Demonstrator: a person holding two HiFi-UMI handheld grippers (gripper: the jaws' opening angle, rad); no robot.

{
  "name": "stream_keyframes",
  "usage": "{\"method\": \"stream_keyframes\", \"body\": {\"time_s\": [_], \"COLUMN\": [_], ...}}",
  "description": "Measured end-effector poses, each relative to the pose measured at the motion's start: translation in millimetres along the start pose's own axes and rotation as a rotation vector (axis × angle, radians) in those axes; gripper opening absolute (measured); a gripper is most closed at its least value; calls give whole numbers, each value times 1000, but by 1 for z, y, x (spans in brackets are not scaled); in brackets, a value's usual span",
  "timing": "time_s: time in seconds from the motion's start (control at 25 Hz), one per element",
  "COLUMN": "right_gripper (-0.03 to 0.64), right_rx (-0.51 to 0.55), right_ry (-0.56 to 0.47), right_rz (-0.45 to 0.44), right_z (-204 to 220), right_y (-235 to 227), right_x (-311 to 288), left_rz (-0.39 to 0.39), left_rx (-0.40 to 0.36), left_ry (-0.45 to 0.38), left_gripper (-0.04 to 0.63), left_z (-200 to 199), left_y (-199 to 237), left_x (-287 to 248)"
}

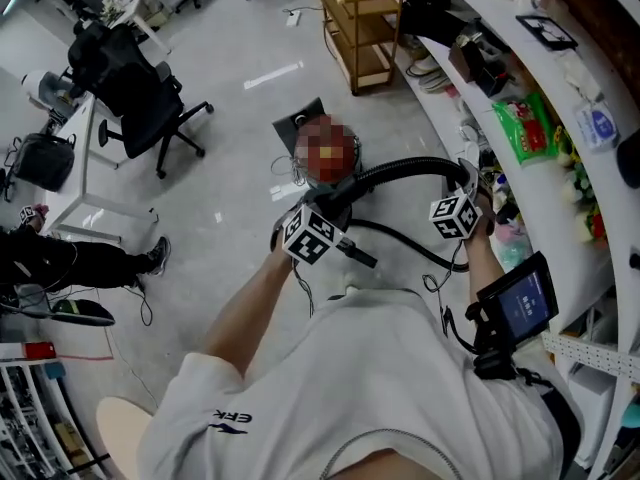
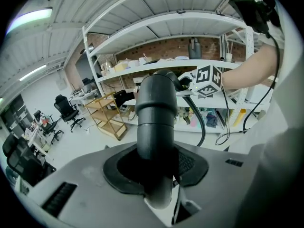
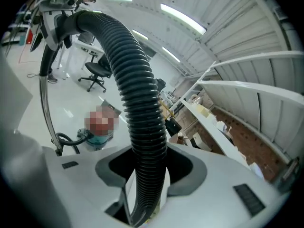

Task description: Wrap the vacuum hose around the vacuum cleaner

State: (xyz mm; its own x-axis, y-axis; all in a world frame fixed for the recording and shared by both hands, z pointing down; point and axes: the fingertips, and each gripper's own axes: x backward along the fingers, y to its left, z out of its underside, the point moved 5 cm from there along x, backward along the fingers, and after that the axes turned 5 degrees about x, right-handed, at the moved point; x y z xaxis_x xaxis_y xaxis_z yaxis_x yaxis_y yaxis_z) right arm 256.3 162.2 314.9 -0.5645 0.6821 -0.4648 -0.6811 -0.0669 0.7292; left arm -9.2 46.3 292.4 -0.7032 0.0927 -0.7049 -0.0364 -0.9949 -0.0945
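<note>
We hold the hose [image 1: 410, 166] up in the air with both tongs. The left tongs [image 2: 154, 170] are pinching the smooth, stiff end of the hose. The right tongs [image 3: 147, 175] are pinching the bumpy, bendy part a bit farther along. Between the two, the hose makes a big arch, like a rainbow.

The vacuum cleaner [image 3: 96, 140] sits down on the floor [image 1: 230, 118], in front of us and below the arch. It is close to the long white shelves [image 1: 560, 168] on our right. A blur covers most of it, so we can only see a small blue-green part. One end of the hose seems to run down to it.

We think the job has only just begun. The hose is picked up, and that part is done. But we see no loop of hose lying around the vacuum cleaner. The hose is up high and well apart from its body.

So the wrapping is left to do. We think the hose must come down and go round and round the vacuum cleaner.
</note>
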Motion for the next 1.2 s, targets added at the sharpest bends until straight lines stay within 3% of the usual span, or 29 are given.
{"method": "stream_keyframes", "body": {"time_s": [0.52,1.2], "right_gripper": [176,176], "right_rx": [151,302], "right_ry": [-163,-396], "right_rz": [5,-159], "right_z": [-142,-308], "right_y": [-12,15], "right_x": [-94,-233], "left_rz": [-70,-214], "left_rx": [181,455], "left_ry": [-40,-17], "left_gripper": [129,129], "left_z": [21,31], "left_y": [88,185], "left_x": [21,23]}}
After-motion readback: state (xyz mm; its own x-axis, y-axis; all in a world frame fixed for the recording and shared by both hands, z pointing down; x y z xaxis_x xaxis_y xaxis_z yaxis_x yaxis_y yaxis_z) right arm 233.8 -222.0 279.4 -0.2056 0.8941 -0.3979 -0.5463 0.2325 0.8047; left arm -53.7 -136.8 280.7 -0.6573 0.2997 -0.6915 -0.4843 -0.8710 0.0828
